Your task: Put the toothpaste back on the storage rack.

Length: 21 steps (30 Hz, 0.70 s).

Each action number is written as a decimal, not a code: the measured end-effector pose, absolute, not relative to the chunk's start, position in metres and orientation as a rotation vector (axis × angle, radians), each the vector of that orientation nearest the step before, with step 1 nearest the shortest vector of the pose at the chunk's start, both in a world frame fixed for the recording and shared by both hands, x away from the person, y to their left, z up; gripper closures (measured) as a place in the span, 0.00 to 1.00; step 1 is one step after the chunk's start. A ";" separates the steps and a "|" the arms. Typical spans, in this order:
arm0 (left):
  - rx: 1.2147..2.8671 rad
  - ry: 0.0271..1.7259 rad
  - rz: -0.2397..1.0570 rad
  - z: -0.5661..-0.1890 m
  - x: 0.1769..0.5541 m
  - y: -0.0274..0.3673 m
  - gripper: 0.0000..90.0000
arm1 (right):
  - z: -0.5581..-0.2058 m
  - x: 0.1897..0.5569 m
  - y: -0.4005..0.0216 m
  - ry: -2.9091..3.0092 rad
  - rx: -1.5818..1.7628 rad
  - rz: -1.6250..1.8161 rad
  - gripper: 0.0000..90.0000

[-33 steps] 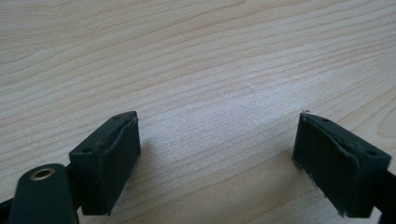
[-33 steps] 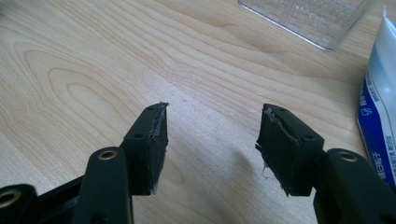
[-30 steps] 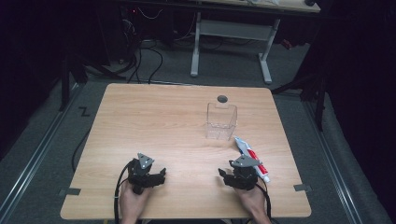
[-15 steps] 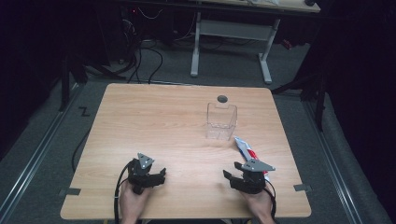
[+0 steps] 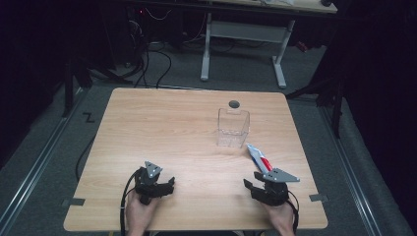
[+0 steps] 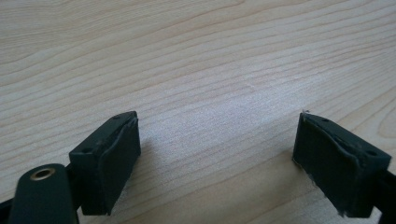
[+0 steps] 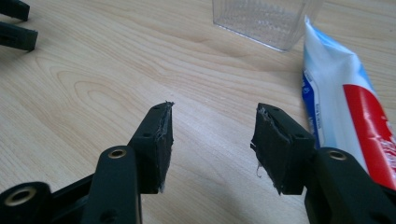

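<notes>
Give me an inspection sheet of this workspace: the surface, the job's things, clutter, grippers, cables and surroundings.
Surface: wooden table, one dark round spot near the far edge.
Job's things: toothpaste tube lying flat beside the clear plastic container, which stands upright.
Clutter: nothing seen.
Grippers: left gripper open over bare wood; right gripper open, jaws just been closing, nothing between them, tube to their right.
Cables: one trails from the left gripper.
Surroundings: dark floor, white desk legs.

1. A light wooden table (image 5: 162, 123) with rounded corners stands on grey carpet (image 5: 44, 147).
2. Beyond it stands a white-legged desk (image 5: 243, 34), with black cables (image 5: 147, 59) trailing over the floor beside it.
3. The room's edges lie in darkness; light falls mainly on the tabletop.
4. A metal rail (image 5: 29, 167) runs along the floor at left.
</notes>
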<state>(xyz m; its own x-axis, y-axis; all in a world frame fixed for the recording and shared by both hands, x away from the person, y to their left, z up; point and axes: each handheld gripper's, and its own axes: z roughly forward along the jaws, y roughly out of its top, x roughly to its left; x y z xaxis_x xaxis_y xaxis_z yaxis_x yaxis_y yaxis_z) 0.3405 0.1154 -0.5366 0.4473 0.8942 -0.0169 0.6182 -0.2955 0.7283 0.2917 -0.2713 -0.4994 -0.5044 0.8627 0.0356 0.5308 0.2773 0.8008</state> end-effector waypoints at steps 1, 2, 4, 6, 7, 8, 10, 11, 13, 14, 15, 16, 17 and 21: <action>2.026 1.262 0.525 -0.537 0.341 0.115 0.17 | -0.499 0.292 -0.272 2.142 1.255 1.107 0.53; 2.026 1.262 0.525 -0.537 0.341 0.115 0.17 | -0.498 0.292 -0.274 2.137 1.262 1.112 0.53; 2.026 1.262 0.525 -0.537 0.341 0.115 0.17 | -0.495 0.292 -0.277 2.122 1.272 1.118 0.53; 2.026 1.262 0.525 -0.537 0.341 0.115 0.17 | -0.493 0.292 -0.281 2.106 1.280 1.123 0.53; 2.026 1.262 0.525 -0.537 0.341 0.115 0.17 | -0.492 0.292 -0.283 2.100 1.286 1.120 0.53; 2.026 1.262 0.525 -0.537 0.341 0.115 0.17 | -0.491 0.292 -0.284 2.095 1.293 1.119 0.53; 2.026 1.263 0.525 -0.537 0.341 0.115 0.17 | -0.489 0.294 -0.288 2.091 1.305 1.111 0.53; 2.026 1.263 0.525 -0.537 0.341 0.115 0.17 | -0.488 0.294 -0.290 2.091 1.307 1.106 0.52; 2.026 1.263 0.525 -0.537 0.341 0.115 0.17 | -0.486 0.295 -0.293 2.086 1.307 1.095 0.52; 2.026 1.263 0.525 -0.537 0.341 0.115 0.17 | -0.484 0.296 -0.294 2.082 1.315 1.086 0.51; 2.025 1.263 0.525 -0.537 0.341 0.115 0.17 | -0.483 0.296 -0.295 2.080 1.313 1.081 0.51; 2.025 1.263 0.526 -0.537 0.341 0.115 0.17 | -0.482 0.297 -0.297 2.080 1.313 1.073 0.51; 2.026 1.262 0.525 -0.537 0.341 0.115 0.17 | -0.480 0.297 -0.298 2.078 1.315 1.066 0.50; 2.026 1.263 0.525 -0.537 0.341 0.115 0.17 | -0.476 0.304 -0.302 2.078 1.326 1.029 0.49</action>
